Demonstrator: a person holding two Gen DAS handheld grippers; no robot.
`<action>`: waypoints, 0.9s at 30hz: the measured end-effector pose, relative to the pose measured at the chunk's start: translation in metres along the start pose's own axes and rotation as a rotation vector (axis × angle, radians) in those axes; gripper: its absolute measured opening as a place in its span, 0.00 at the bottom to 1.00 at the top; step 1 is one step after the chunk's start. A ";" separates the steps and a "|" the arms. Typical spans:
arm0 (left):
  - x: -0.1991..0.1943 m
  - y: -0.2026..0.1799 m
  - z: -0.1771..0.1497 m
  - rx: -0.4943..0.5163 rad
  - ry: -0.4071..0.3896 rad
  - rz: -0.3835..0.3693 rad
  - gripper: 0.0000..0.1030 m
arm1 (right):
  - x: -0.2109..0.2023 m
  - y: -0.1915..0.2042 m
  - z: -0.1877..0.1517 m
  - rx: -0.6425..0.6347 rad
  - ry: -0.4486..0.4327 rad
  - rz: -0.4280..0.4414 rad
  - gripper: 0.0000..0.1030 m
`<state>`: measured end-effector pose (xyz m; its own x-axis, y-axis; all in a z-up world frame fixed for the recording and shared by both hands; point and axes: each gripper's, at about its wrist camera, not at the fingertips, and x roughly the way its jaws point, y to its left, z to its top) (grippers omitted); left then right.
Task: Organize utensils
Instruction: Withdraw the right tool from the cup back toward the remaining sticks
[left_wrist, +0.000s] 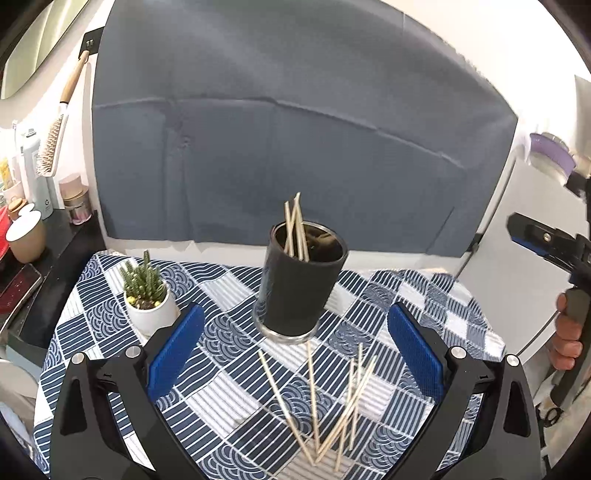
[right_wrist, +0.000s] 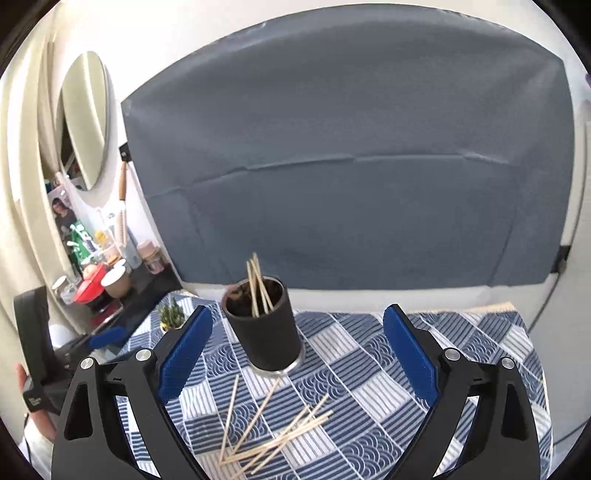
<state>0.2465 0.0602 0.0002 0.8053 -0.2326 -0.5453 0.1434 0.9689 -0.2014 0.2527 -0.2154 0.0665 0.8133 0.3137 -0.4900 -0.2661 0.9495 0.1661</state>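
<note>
A black cup (left_wrist: 299, 291) (right_wrist: 264, 328) stands on the blue patterned tablecloth (left_wrist: 221, 387) (right_wrist: 369, 369) with several wooden sticks (left_wrist: 294, 229) (right_wrist: 258, 288) upright in it. Several more loose sticks (left_wrist: 332, 402) (right_wrist: 273, 432) lie crossed on the cloth in front of the cup. My left gripper (left_wrist: 295, 350) is open and empty, above the loose sticks and just short of the cup. My right gripper (right_wrist: 297, 350) is open and empty, also above the loose sticks. The right gripper also shows at the right edge of the left wrist view (left_wrist: 546, 240).
A small cactus in a white pot (left_wrist: 147, 295) (right_wrist: 171, 315) stands on the cloth left of the cup. A dark counter with jars, bottles and a hairbrush (left_wrist: 26, 221) (right_wrist: 103, 280) lies to the left. A grey cloth (left_wrist: 295, 129) covers the wall behind.
</note>
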 end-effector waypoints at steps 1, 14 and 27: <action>0.002 0.000 -0.002 0.003 0.009 0.008 0.94 | 0.000 -0.001 -0.004 0.002 0.007 -0.002 0.87; 0.043 0.011 -0.026 0.030 0.130 -0.002 0.94 | 0.045 -0.012 -0.043 0.016 0.162 -0.070 0.87; 0.111 0.029 -0.046 0.085 0.366 -0.077 0.94 | 0.094 0.001 -0.110 0.098 0.375 -0.178 0.87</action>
<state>0.3135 0.0591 -0.1030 0.5339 -0.3046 -0.7887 0.2553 0.9474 -0.1931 0.2719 -0.1849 -0.0739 0.5927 0.1418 -0.7928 -0.0732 0.9898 0.1223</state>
